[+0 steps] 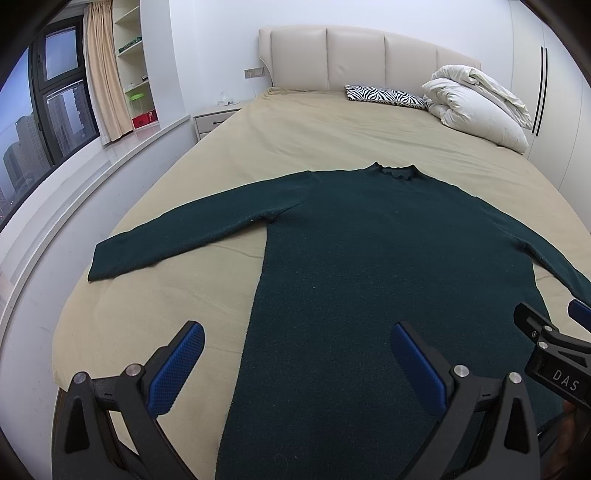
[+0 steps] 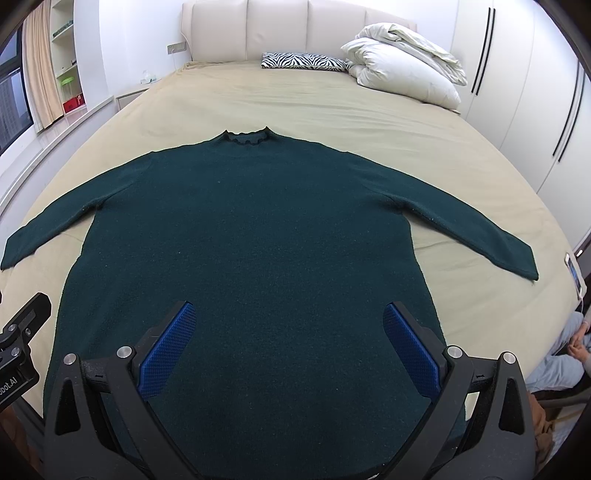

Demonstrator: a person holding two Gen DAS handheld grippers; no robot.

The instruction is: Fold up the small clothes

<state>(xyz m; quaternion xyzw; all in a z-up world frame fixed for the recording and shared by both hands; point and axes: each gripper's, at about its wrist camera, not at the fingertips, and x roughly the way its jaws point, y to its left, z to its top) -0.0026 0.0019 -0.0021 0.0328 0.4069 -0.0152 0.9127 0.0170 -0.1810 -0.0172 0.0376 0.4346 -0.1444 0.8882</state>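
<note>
Dark green knit sweater (image 2: 251, 229) lies flat on the bed (image 2: 332, 107), collar toward the headboard (image 2: 295, 29), hem at the foot edge nearest me; no fold made yet.

I hold the left gripper (image 1: 297, 363) and the right gripper (image 2: 288, 343) above the hem, both with jaws spread wide and nothing between them, neither touching the knit as far as I can tell. Both sleeves are stretched out toward the bed's side edges, which I judge is the layout for folding them inward first. Pillows (image 2: 402, 70) sit at the far right corner, well apart.
</note>
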